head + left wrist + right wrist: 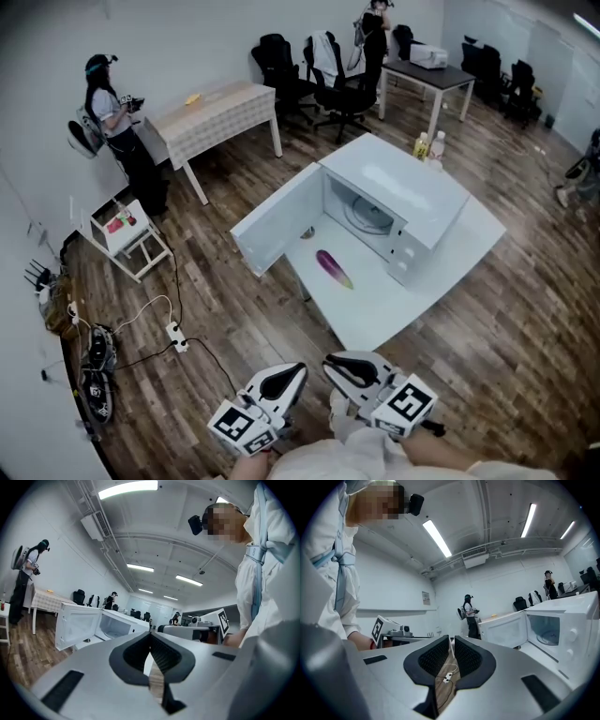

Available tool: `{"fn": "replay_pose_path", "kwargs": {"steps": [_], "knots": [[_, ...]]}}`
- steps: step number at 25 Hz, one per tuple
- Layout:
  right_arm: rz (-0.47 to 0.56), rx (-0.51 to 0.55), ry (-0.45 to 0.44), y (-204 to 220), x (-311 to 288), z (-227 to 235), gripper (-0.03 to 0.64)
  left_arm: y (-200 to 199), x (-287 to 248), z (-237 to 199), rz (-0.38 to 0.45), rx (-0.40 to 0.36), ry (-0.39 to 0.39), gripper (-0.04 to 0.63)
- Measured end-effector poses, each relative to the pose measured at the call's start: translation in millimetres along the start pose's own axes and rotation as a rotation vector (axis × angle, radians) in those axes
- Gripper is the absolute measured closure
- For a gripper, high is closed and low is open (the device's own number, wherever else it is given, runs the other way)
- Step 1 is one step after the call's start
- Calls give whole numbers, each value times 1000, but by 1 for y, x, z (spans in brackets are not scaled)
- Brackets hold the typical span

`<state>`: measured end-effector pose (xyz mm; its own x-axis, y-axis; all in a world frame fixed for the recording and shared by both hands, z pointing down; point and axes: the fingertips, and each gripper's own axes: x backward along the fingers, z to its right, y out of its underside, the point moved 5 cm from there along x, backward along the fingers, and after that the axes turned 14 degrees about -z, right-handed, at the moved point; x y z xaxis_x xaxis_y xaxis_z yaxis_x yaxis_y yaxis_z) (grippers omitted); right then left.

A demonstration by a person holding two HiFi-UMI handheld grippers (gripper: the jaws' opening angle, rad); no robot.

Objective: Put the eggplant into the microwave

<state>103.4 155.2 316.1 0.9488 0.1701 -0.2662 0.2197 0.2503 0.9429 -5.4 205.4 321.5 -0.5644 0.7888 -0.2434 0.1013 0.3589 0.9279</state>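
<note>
While the left gripper point(292, 371) and right gripper point(336, 364) sit at six o'clock, jaws closed together and empty, the eggplant point(335, 268) lies on the white surface point(375, 314) at twelve o'clock from them, just before the open microwave point(417, 187)

Eggplant point(332, 266) is seen purple, tip yellow-green. Microwave point(424, 192) and table point(375, 314) are noted white, floor point(225, 314) brown wood-grain, cloth point(217, 114) pale checked.

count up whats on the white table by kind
microwave: 1
eggplant: 1
bottles: 2
total: 4
</note>
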Motion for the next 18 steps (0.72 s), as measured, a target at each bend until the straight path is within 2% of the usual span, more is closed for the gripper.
{"fn": "replay_pose_path", "kwargs": {"steps": [11, 18], "knots": [[18, -15, 73, -20, -16, 81, 575, -35, -73, -57, -42, -33, 62, 594], [36, -52, 158, -22, -32, 113, 575, -52, -108, -102, -74, -65, 177, 594]]}}
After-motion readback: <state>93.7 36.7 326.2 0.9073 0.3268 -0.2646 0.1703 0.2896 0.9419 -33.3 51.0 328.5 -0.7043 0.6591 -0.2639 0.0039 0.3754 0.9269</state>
